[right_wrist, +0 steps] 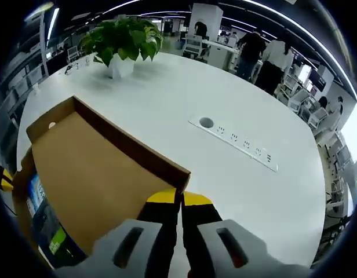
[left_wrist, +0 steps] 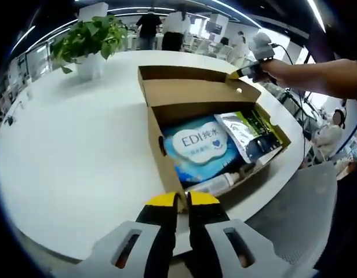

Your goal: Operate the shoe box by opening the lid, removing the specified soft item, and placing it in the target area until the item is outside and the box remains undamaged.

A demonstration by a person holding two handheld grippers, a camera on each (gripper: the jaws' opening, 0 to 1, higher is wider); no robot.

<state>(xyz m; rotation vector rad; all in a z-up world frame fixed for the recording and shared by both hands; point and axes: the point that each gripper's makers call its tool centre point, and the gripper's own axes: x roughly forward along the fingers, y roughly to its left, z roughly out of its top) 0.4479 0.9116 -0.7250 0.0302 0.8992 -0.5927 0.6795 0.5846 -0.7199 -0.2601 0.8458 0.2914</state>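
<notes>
One white worktop (left_wrist: 80,145) takes up most of the left gripper view, and in the right gripper view it spreads across the middle and right, with a strip of sockets (right_wrist: 236,142) right of centre. The shoe box (left_wrist: 167,156) stands open at the centre of the left gripper view, its lid (left_wrist: 196,90) thrown back toward the top of the frame; in the right gripper view the lid's brown inside covers the lower left. A potted plant (left_wrist: 88,40) stands at the upper left of the left gripper view. Inside the box lie a blue soft pack (left_wrist: 199,145) printed "EDI" and, to its right, a silver and green pouch (left_wrist: 245,133).

The left hand-held gripper (left_wrist: 183,200), at the bottom centre, has its jaws closed on the box's near wall. The right hand-held gripper (right_wrist: 179,200) has its jaws pinched on the lid's edge; in the left gripper view it shows at the upper right, at the lid's far corner.
</notes>
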